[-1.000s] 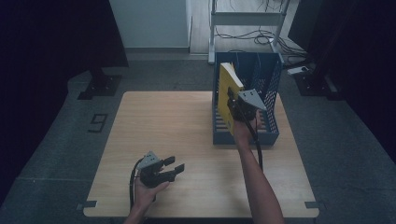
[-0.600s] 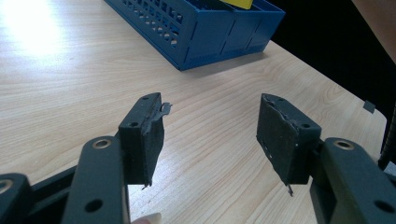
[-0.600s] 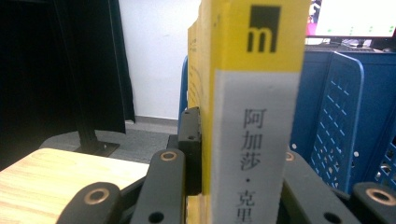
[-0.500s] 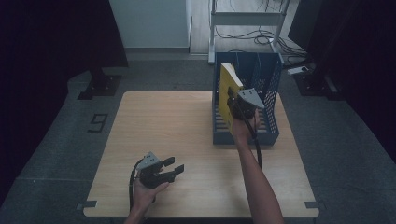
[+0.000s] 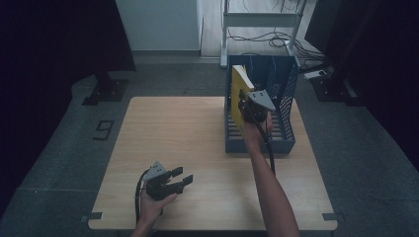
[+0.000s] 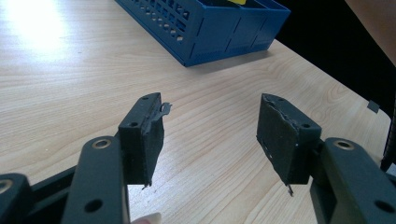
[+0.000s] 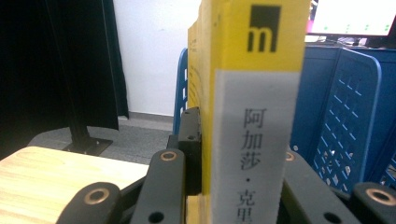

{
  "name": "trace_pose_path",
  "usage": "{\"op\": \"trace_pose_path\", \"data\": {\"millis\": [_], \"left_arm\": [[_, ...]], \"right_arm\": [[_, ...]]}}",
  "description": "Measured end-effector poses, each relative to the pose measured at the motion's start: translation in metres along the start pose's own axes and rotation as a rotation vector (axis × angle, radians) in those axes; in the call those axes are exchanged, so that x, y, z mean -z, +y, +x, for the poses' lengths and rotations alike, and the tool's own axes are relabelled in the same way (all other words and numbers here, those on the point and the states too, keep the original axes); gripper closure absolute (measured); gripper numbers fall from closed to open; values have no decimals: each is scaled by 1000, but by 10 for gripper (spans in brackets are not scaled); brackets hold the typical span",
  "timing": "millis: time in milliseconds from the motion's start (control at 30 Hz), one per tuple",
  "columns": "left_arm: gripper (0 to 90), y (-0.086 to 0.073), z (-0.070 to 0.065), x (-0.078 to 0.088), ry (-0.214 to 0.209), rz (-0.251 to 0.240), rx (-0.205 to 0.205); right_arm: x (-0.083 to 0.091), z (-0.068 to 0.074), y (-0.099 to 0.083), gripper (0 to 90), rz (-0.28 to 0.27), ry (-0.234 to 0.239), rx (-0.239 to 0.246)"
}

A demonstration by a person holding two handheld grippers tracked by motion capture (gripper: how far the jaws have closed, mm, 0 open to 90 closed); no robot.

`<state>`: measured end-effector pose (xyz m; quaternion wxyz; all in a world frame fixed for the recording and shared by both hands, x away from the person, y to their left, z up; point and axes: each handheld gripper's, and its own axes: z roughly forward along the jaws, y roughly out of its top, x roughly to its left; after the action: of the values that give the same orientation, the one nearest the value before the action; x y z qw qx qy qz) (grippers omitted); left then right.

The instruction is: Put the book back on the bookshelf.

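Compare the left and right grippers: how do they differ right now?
The left gripper has open jaws with nothing between them; the right gripper is shut on the yellow book. The left rests low near the table's front edge; the right is raised at the blue rack. Both have black jaws.

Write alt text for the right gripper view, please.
The right gripper is clamped on an upright yellow book, its spine with black Chinese characters facing the camera. A blue slotted rack stands behind, and a corner of the wooden table shows at lower left.
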<state>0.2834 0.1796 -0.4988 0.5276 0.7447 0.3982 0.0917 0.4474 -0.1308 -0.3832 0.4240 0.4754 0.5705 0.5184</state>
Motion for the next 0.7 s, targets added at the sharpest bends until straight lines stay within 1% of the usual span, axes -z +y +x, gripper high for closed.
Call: {"op": "trace_pose_path", "data": {"millis": [333,433,700], "left_arm": [[412,0,3,2,3,-2,9],[412,-1,3,1,0,-2,10],[412,-1,4,2,-1,-5,15]], "right_arm": [[-13,-1,-6,746,22,-21,-2],[-18,-3,-10,746,30,-22,-15],[-26,-5,-14,746,44,-41,-18]]}}
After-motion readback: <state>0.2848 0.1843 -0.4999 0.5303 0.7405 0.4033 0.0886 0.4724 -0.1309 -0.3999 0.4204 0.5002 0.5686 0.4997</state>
